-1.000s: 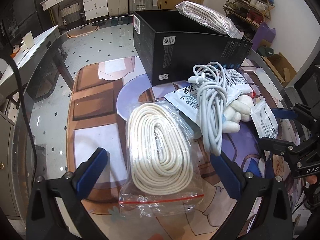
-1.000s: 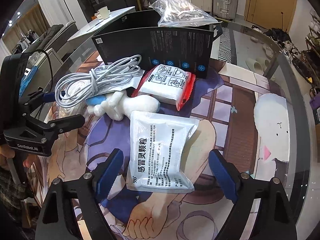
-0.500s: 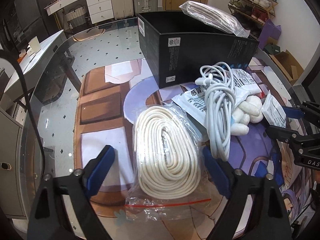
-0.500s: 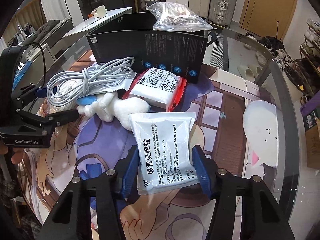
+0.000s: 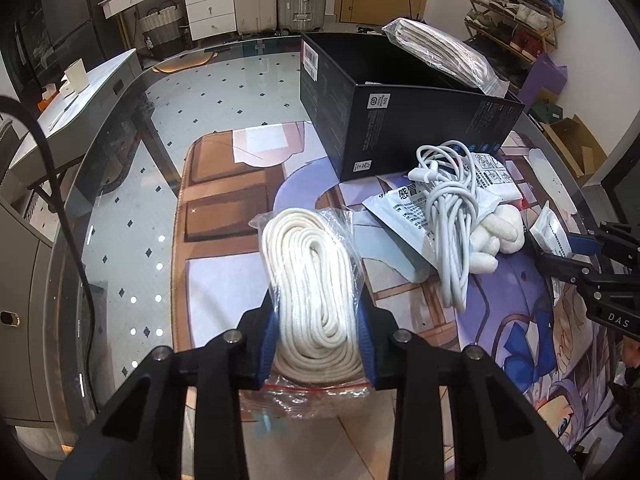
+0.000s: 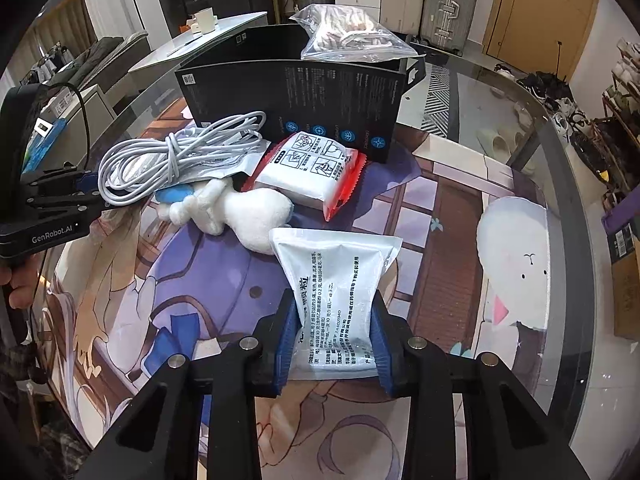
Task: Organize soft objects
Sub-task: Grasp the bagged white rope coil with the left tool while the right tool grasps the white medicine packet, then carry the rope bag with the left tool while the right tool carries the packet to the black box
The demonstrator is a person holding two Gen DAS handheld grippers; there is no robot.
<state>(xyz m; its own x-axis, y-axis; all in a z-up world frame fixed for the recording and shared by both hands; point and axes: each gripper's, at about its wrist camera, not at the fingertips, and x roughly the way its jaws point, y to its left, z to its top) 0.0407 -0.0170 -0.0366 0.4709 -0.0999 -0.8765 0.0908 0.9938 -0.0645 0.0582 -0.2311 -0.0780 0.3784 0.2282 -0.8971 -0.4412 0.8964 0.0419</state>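
My right gripper [image 6: 334, 338] is closing on the white sachet [image 6: 340, 300], blue pads pressing both its sides so the packet bulges between them. Just beyond it lies a white plush toy [image 6: 248, 212], touching a red-edged packet [image 6: 310, 170] that sits against the black box [image 6: 296, 92]. A coiled white cable [image 6: 168, 160] rests left of the packet (partly over a silvery pouch). A clear bag [image 6: 348, 34] tops the box. My left gripper [image 6: 60, 200] shows at the left edge.

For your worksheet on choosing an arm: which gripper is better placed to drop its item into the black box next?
Probably the left gripper: it is shut on the bagged rope, and the black box has open mat before it. The right gripper has the pile between.
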